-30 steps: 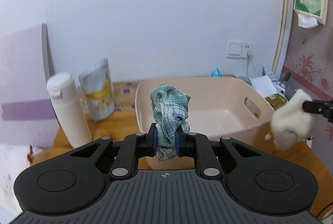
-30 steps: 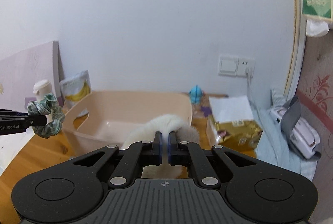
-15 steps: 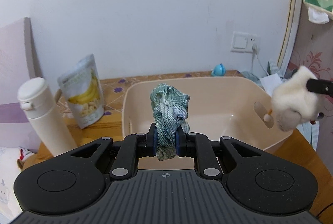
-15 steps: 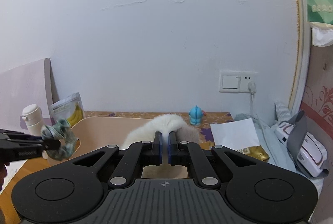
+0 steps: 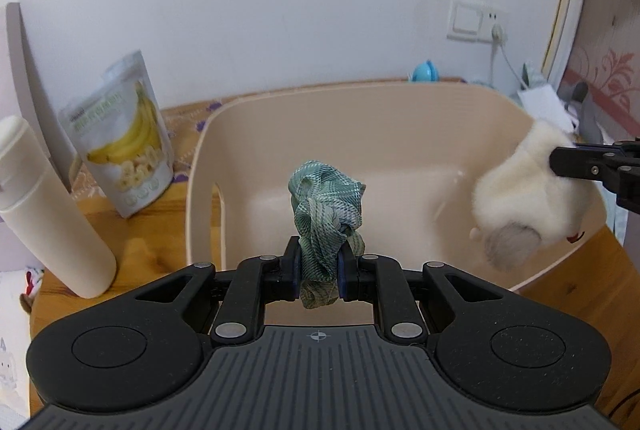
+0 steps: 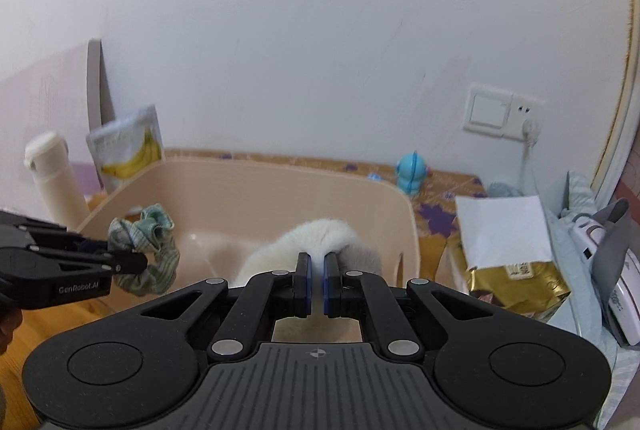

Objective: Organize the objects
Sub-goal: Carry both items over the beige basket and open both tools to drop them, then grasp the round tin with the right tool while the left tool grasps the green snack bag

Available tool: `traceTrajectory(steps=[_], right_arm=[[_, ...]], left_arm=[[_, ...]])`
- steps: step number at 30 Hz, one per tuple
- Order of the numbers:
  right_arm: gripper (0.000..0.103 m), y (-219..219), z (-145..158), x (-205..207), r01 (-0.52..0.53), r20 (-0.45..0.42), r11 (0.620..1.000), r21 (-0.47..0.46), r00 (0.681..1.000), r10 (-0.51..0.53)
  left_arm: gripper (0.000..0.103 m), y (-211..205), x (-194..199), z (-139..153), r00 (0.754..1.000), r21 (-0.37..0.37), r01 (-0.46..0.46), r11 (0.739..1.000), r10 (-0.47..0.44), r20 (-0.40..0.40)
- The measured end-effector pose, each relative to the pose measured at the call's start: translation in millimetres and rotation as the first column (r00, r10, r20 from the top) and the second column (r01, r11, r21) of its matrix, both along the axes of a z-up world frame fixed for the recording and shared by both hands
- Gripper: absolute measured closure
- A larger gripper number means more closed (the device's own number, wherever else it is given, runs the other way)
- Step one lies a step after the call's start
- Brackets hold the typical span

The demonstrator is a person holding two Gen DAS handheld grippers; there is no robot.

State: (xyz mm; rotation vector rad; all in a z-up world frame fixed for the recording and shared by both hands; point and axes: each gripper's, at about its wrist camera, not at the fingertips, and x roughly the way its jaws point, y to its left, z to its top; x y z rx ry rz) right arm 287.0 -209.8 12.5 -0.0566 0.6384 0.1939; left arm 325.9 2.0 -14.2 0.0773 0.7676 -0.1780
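Writing: we read "GenRobot.AI" on the left gripper [image 6: 120,262].
Left jaws: pinching a green plaid scrunchie [image 5: 326,206] over the beige tub [image 5: 400,118].
Right jaws: the right gripper [image 6: 316,280] pinches a white plush toy [image 6: 308,242] over the tub's right rim.
Around: we see a banana-chip pouch [image 5: 124,138] and a white bottle [image 5: 44,206] on the wooden surface [image 5: 136,242], left of the tub.

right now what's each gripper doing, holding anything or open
Left gripper: shut on the green scrunchie, over the beige tub.
Right gripper: shut on the white fluffy toy, over the same tub.
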Motion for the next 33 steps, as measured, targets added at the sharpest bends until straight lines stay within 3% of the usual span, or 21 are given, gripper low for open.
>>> traceTrajectory(steps=[4,7,9,10,11,12,18,20,26,33], right_arm=[[0.096,2,-8,2,0.0,-0.027,1.0,-0.023,1.0,-0.001],[0.091,3,-9,1,0.0,-0.039,0.999,-0.034,0.999,-0.001],[0.078,3,-5,-2,0.005,-0.025,0.999,-0.035,1.0,-0.006],[0.072,2,-3,-5,0.007,-0.015,0.999,-0.033,1.0,-0.007],[0.061,1,0,-8,0.008,-0.007,1.0,-0.028,1.0,-0.008],[0.048,0,3,-11,0.012,0.005,1.0,-0.022,1.0,-0.012],[0.019,-2,20,-33,0.019,0.07,1.0,-0.023,0.997,-0.017],[0.004,0,25,-42,0.015,0.094,0.999,-0.033,0.996,-0.012],[0.0,2,33,-65,0.001,0.12,0.999,-0.038,0.993,0.004],[0.0,5,26,-84,-0.015,0.09,0.998,-0.055,0.996,0.02]], left_arm=[[0.085,-2,3,-5,1.0,0.014,0.008,1.0,-0.007,-0.011],[0.07,-2,2,-4,1.0,-0.006,0.022,1.0,-0.022,-0.016],[0.05,-3,-1,0,1.0,-0.01,0.019,1.0,-0.019,0.004],[0.034,-3,-3,3,1.0,-0.007,0.01,1.0,-0.01,0.02],[0.029,-3,-6,6,0.999,-0.005,0.002,1.0,-0.002,0.039],[0.029,-2,-9,10,0.999,-0.006,-0.001,1.0,0.001,0.05],[0.022,4,-30,29,0.996,-0.015,-0.016,1.0,0.017,0.092],[0.019,6,-40,35,0.994,-0.017,-0.02,1.0,0.022,0.108],[0.016,11,-68,47,0.99,-0.021,-0.032,0.999,0.034,0.134],[0.015,21,-96,44,0.99,-0.019,-0.056,0.998,0.058,0.125]])
